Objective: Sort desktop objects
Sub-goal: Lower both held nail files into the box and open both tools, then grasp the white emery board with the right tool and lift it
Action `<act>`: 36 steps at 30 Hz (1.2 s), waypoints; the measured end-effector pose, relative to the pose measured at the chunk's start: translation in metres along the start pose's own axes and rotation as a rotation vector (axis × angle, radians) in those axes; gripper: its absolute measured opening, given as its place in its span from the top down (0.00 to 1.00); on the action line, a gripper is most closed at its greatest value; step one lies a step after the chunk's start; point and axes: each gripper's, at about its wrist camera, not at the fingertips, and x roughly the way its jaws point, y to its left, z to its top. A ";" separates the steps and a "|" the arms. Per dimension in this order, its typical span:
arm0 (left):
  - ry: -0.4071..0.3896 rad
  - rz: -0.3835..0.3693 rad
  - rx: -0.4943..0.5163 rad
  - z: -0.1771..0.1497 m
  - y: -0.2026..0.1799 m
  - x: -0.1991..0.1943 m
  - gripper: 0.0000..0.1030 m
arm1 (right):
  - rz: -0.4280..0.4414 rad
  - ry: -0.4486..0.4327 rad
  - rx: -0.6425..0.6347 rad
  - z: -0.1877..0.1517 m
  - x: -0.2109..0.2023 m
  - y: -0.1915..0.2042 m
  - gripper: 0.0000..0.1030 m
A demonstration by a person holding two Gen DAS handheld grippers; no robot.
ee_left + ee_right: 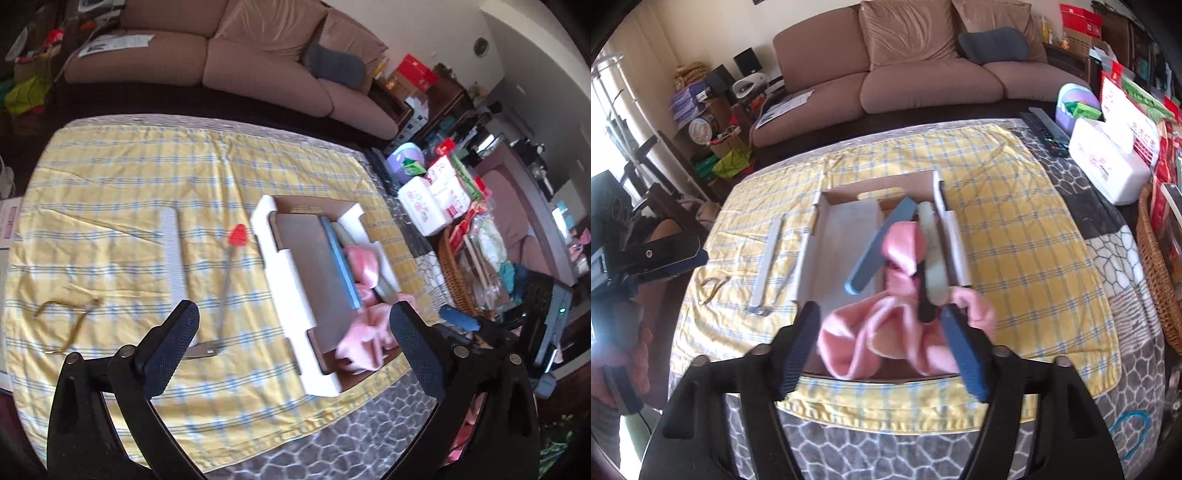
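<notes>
A cardboard box with white foam edging (284, 266) (827, 221) sits on the yellow checked cloth. Inside lie a blue flat bar (341, 260) (881, 243), a pink cloth (364, 332) (886, 332), a pale green bar (932, 251) and a black item (925, 295). Left of the box lie a red-tipped metal tool (227, 280), a grey bar (173, 254) (768, 264) and gold nippers (68, 317) (713, 290). My left gripper (295, 354) is open above the box's near left edge. My right gripper (882, 350) is open over the pink cloth.
A white wipes box (424, 208) (1108, 168), a wicker basket (458, 273) (1156, 273), a remote (1047, 131) and a purple container (404, 158) (1075, 107) stand on the right. A brown sofa (923, 74) is behind. The left gripper body (639, 258) shows at left.
</notes>
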 end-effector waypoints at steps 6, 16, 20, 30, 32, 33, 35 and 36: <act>0.006 0.169 0.085 -0.017 0.051 -0.022 0.00 | 0.059 0.002 -0.057 0.001 0.009 0.054 0.17; 0.010 0.332 0.104 -0.047 0.153 -0.034 0.00 | 0.122 0.016 -0.139 0.006 0.054 0.141 0.17; 0.034 0.365 0.151 -0.059 0.179 -0.023 0.00 | 0.128 0.046 -0.142 0.006 0.089 0.163 0.17; 0.052 0.408 0.356 -0.060 0.189 0.014 0.00 | 0.069 0.108 -0.157 0.012 0.179 0.185 0.25; 0.045 0.343 0.331 -0.058 0.191 0.014 0.00 | 0.065 0.116 -0.158 0.016 0.191 0.186 0.28; 0.048 0.312 0.308 -0.056 0.193 0.014 0.00 | 0.061 0.118 -0.163 0.018 0.197 0.187 0.29; 0.055 0.284 0.283 -0.053 0.194 0.015 0.00 | 0.039 0.125 -0.185 0.021 0.208 0.191 0.31; 0.054 0.275 0.279 -0.052 0.193 0.015 0.00 | 0.027 0.129 -0.197 0.022 0.213 0.194 0.31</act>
